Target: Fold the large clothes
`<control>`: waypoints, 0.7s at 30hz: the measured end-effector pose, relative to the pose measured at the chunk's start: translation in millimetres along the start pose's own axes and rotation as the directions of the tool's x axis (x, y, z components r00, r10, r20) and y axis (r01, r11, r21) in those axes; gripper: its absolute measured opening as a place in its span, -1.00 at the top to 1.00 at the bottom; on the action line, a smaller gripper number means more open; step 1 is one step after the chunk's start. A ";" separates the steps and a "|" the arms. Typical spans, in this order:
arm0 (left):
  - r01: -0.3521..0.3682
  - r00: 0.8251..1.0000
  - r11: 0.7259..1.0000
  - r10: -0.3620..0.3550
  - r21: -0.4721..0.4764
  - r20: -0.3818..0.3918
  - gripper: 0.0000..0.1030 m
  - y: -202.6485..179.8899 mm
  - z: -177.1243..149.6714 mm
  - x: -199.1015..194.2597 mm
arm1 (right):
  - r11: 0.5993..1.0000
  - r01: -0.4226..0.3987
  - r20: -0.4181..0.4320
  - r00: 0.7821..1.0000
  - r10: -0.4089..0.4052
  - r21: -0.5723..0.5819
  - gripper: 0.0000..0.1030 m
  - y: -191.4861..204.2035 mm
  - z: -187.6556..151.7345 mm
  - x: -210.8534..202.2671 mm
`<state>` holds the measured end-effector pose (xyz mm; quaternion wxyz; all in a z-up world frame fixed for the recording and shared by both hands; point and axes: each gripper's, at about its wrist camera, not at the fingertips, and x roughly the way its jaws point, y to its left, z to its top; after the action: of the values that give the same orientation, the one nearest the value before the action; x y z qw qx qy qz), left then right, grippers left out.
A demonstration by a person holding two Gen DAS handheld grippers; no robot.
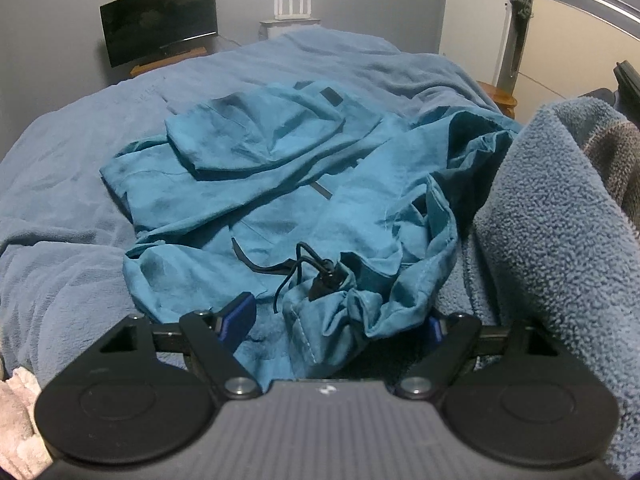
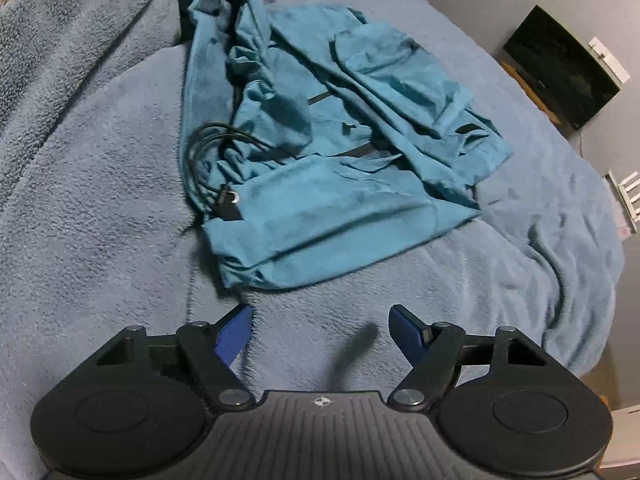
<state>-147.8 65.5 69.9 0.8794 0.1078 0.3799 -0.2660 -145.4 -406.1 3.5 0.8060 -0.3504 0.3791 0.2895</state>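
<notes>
A teal jacket (image 1: 280,184) lies crumpled on the blue blanket (image 1: 60,208) of a bed. It has a hood at the back and a black drawcord with a toggle (image 1: 324,276) near the front. My left gripper (image 1: 340,320) is open, and a bunched fold of the jacket lies between its blue fingers (image 1: 240,312). In the right wrist view the jacket (image 2: 340,168) lies spread ahead, with the black cord (image 2: 216,148) at its left. My right gripper (image 2: 320,328) is open and empty over the blanket (image 2: 100,220), just short of the jacket's near edge.
A thick grey-blue fleece blanket (image 1: 560,248) is heaped at the right of the left wrist view and shows at the upper left of the right wrist view (image 2: 60,20). A dark monitor (image 1: 160,16) and a white router (image 1: 292,8) stand by the far wall.
</notes>
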 end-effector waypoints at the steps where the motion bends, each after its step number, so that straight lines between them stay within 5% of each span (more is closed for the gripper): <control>1: 0.004 1.000 1.000 -0.004 -0.004 0.000 -0.59 0.6 0.6 1.6 | 1.000 0.000 0.012 1.000 0.000 0.005 -0.48 -1.8 0.9 1.2; 6: 0.009 1.000 1.000 -0.009 -0.013 0.013 -0.47 4.2 4.7 8.7 | 0.995 0.032 0.059 0.998 -0.027 -0.092 -0.47 8.1 16.3 17.5; 13: 0.020 1.000 1.000 -0.020 -0.022 0.021 -0.38 8.2 11.5 15.3 | 0.994 0.075 0.235 0.971 -0.054 -0.082 -0.44 -10.8 47.5 14.6; 21: 0.043 0.999 0.999 -0.043 -0.026 0.007 -0.37 10.9 14.7 20.3 | 0.954 0.129 0.227 0.972 -0.067 -0.272 -0.54 -16.8 71.3 14.4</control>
<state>-121.3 61.0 65.1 0.8760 0.0875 0.3828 -0.2801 -96.1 -357.2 30.9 0.7970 -0.4477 0.2261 0.3366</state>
